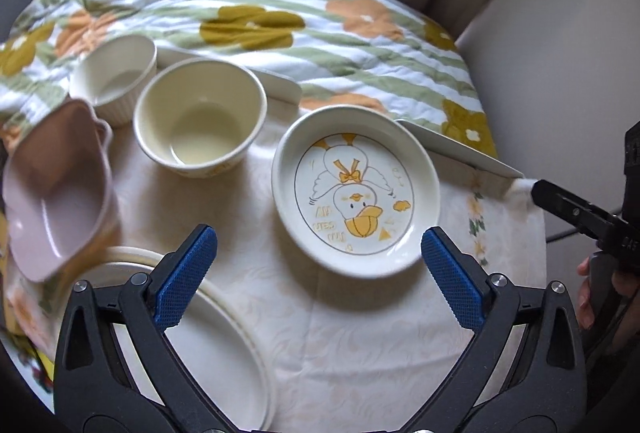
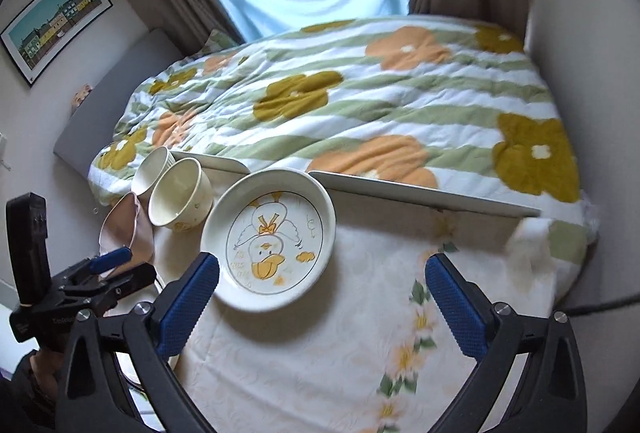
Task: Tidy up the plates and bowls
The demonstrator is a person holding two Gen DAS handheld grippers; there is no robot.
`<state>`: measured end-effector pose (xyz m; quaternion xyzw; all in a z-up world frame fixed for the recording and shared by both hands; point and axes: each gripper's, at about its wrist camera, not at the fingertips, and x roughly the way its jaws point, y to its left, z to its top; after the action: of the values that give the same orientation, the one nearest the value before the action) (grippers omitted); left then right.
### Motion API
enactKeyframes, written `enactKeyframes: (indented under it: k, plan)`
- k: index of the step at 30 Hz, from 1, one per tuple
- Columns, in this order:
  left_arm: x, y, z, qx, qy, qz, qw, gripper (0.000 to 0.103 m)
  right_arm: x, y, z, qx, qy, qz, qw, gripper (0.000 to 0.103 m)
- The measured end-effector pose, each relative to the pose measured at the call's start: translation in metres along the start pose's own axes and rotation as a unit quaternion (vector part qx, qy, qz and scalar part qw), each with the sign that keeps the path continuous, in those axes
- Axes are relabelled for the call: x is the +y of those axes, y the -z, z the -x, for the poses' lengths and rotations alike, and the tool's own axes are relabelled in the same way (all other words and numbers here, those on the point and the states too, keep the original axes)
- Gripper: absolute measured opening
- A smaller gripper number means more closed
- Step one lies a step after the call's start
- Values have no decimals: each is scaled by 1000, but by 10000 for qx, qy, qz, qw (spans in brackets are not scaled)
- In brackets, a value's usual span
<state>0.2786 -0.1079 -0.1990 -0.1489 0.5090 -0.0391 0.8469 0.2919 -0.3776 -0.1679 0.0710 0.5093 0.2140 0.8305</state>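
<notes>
A cream plate with a yellow duck drawing [image 1: 356, 193] [image 2: 268, 237] lies flat on the tablecloth. Left of it stand a cream bowl [image 1: 200, 117] [image 2: 180, 197], a ribbed white bowl [image 1: 114, 77] [image 2: 152, 169] and a pink bowl [image 1: 56, 193] [image 2: 128, 229], close together. A plain white plate [image 1: 224, 345] lies under my left finger. My left gripper [image 1: 320, 273] [image 2: 120, 269] hovers open just short of the duck plate, holding nothing. My right gripper [image 2: 322, 305] is open and empty too, with the duck plate just beyond its left finger.
The table [image 1: 360, 345] [image 2: 320, 361] has a cream cloth with a flower border on the right. A bed with a flowered quilt [image 1: 260, 21] [image 2: 360, 105] lies right behind it. A person's hand [image 1: 592, 293] holds the right tool at the table's right edge.
</notes>
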Motion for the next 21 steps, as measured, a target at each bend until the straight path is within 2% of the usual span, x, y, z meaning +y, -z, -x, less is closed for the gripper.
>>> enactKeyframes:
  k: [3, 4, 6, 9, 12, 14, 17, 18, 19, 20, 21]
  plan:
    - [4, 0, -27, 183, -79, 275, 9994, 92, -11, -7, -37, 317, -228, 160, 9991, 102]
    - [7, 0, -37, 280, -120, 393, 9988, 86, -13, -8, -48, 414, -336, 213, 9984, 100]
    - [12, 1, -52, 405, -136, 577, 9974, 78, -15, -11, -67, 598, -506, 343, 9963, 79]
    - [15, 1, -69, 496, -188, 708, 9961, 70, -15, -13, -90, 822, -686, 524, 9929, 63]
    - [14, 2, -83, 562, -270, 727, 9954, 62, -14, -16, -105, 941, -851, 748, 9891, 52]
    - [15, 3, -89, 590, -254, 785, 9948, 52, -12, -17, -113, 1022, -971, 863, 9862, 45]
    - [12, 2, -93, 554, -358, 733, 9951, 52, -11, -18, -122, 1099, -1104, 998, 9827, 34]
    - [11, 1, -93, 539, -372, 715, 9953, 51, -10, -19, -125, 1109, -1125, 1032, 9820, 33]
    - [10, 1, -94, 530, -396, 700, 9953, 46, -10, -20, -127, 1114, -1150, 1056, 9814, 32]
    - [9, 1, -95, 522, -446, 671, 9954, 33, -10, -20, -128, 1113, -1183, 1062, 9810, 27]
    - [9, -1, -96, 534, -479, 646, 9953, 26, -10, -21, -129, 1107, -1173, 1063, 9812, 25]
